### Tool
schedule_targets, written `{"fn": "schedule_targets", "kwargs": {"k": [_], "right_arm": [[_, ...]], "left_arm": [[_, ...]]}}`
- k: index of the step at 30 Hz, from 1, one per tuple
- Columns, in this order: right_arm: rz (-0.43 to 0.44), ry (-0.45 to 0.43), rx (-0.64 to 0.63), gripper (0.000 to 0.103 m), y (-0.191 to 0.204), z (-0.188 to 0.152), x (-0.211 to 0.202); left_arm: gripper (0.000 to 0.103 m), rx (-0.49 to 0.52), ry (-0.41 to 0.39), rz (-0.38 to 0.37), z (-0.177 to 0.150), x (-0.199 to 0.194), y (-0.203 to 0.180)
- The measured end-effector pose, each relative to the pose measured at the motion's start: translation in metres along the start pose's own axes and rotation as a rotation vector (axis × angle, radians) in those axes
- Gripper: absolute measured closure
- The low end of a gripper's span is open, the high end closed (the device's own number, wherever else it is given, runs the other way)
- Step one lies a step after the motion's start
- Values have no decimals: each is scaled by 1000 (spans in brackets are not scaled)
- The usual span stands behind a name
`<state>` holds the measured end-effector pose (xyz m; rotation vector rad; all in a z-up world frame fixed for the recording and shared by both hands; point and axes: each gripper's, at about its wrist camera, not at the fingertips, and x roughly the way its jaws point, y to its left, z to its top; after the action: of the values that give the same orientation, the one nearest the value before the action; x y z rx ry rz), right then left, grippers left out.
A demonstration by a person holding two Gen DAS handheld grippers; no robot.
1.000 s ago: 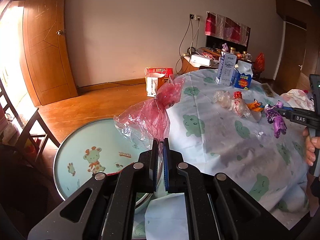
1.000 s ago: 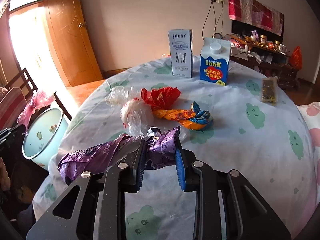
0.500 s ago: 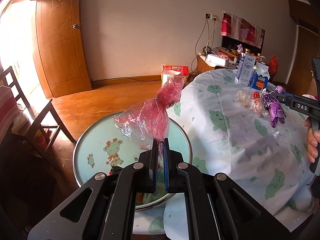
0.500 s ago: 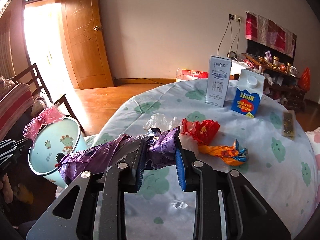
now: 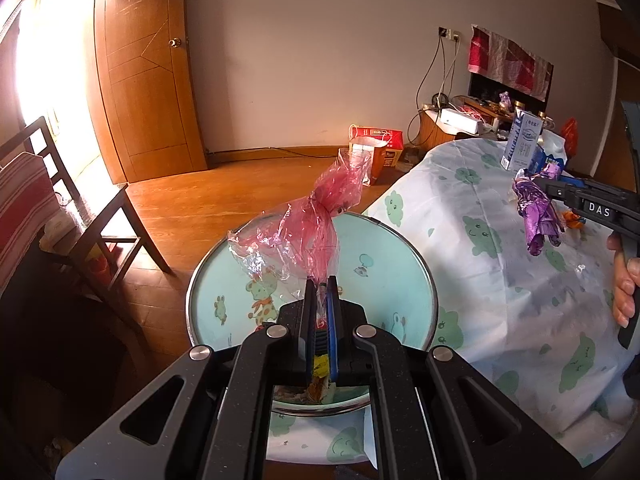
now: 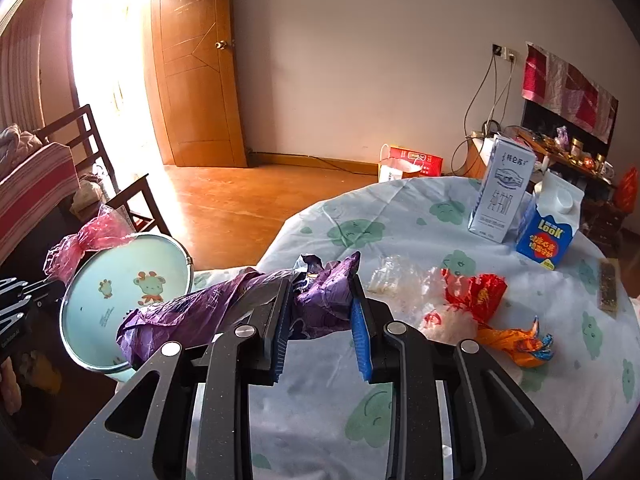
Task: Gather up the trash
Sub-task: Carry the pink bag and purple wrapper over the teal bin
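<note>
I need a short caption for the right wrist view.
Right hand-held gripper holding a purple wrapper above the table, near the bin.

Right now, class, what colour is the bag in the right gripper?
Purple bag, clearest in the right wrist view.

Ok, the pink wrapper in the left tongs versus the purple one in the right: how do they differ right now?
The pink wrapper is see-through film; the purple wrapper is opaque and crinkled. The pink one stands up out of the left tongs, over the round bin; the purple one lies crosswise in the right tongs, over the tablecloth. The left jaws are nearly together on thin film; the right ones sit wider around a thicker wad. Both are clamped and off the table.
</note>
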<state>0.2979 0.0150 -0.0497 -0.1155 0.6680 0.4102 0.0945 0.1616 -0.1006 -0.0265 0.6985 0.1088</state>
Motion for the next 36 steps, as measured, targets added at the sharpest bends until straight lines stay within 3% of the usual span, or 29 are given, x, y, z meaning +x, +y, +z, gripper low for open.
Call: {"fn": "schedule_targets", "kwargs": {"k": [18, 36], "right_arm": [[50, 14, -69, 74, 52, 14, 23], [57, 30, -104, 74, 70, 17, 37]], "left_arm": [[99, -19, 21, 57, -7, -2, 24], [99, -32, 21, 74, -7, -3, 30]]}}
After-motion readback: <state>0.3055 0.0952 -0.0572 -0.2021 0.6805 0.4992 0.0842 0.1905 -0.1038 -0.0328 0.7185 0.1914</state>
